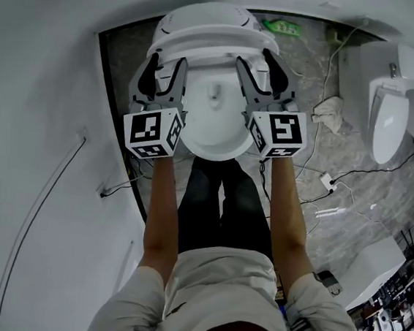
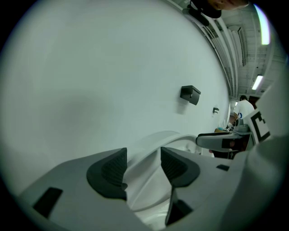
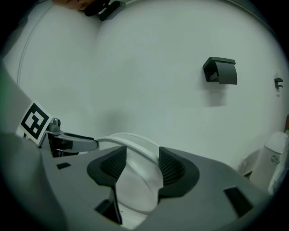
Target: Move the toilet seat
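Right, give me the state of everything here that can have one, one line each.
toilet seat: raised off the bowl, gripped on both sides.
bowl: uncovered.
left gripper: jaws closed on the seat's left side.
right gripper: jaws closed on the seat's right side.
paper holder: no roll visible.
cloth: crumpled.

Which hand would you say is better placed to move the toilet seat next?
Right, but narrowly. The right tool and the left tool each seem to grip a side of the seat. The seat fills the right tool's gap squarely; in the left tool it runs slanted. Using both looks safest.
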`<action>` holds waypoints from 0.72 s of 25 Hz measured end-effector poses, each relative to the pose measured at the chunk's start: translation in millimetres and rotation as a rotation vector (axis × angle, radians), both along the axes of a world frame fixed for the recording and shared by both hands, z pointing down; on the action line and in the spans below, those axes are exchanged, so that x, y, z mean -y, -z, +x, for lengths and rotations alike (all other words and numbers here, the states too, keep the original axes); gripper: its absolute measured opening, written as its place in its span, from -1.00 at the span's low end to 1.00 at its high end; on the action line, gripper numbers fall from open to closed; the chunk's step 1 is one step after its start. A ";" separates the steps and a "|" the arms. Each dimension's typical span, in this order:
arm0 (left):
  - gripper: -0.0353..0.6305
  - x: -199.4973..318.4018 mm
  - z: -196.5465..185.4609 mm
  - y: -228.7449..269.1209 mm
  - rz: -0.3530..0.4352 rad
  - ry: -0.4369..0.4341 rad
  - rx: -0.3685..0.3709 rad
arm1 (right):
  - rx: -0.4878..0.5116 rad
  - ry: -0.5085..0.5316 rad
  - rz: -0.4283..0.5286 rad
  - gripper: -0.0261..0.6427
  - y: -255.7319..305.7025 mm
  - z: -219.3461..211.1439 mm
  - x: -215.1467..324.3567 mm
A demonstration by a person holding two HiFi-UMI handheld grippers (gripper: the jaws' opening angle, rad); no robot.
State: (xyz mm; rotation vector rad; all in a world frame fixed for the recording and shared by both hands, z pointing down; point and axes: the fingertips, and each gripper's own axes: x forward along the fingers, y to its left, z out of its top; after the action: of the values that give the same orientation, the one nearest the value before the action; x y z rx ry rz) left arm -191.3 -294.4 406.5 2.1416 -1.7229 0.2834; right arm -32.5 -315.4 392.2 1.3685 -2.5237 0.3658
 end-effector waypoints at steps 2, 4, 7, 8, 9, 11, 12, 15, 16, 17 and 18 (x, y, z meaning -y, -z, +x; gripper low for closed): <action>-0.13 2.2 -0.5 -0.8 0.001 -0.002 0.003 | -0.004 -0.004 0.002 -0.20 -0.8 -0.6 2.0; -0.13 4.3 -1.0 -1.2 0.002 -0.003 0.006 | -0.009 -0.008 0.003 -0.20 -1.4 -1.0 4.2; -0.13 9.3 -2.3 -0.5 0.002 -0.002 0.009 | -0.017 -0.011 0.004 -0.20 -1.3 -2.8 9.4; -0.13 11.0 -2.8 -0.5 0.002 -0.002 0.009 | -0.020 -0.011 0.004 -0.20 -1.6 -3.4 11.1; -0.13 12.5 -3.1 -0.7 0.002 -0.001 0.009 | -0.023 -0.011 0.004 -0.20 -2.1 -4.0 12.6; -0.13 15.6 -2.9 -1.4 0.003 -0.001 0.007 | -0.029 -0.011 0.004 -0.20 -3.0 -4.6 15.4; -0.13 17.0 -2.5 -1.5 0.004 -0.001 0.006 | -0.032 -0.010 0.004 -0.20 -3.2 -4.8 16.7; -0.13 20.6 -0.3 0.3 0.011 -0.006 0.006 | -0.041 -0.006 0.006 -0.20 -2.0 -6.4 19.7; -0.13 21.2 0.6 1.6 0.014 -0.009 0.007 | -0.044 -0.005 0.009 -0.20 -0.8 -7.5 20.2; -0.13 21.3 1.2 2.7 0.017 -0.011 0.006 | -0.046 -0.002 0.013 -0.20 0.8 -8.7 20.0; -0.13 20.9 1.6 3.7 0.019 -0.012 0.006 | -0.048 -0.001 0.017 -0.20 2.5 -9.8 19.3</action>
State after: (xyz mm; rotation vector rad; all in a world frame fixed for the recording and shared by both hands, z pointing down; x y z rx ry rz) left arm -189.8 -315.4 402.8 2.1676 -1.7227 0.2780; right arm -42.4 -334.7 389.7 1.3675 -2.4930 0.3085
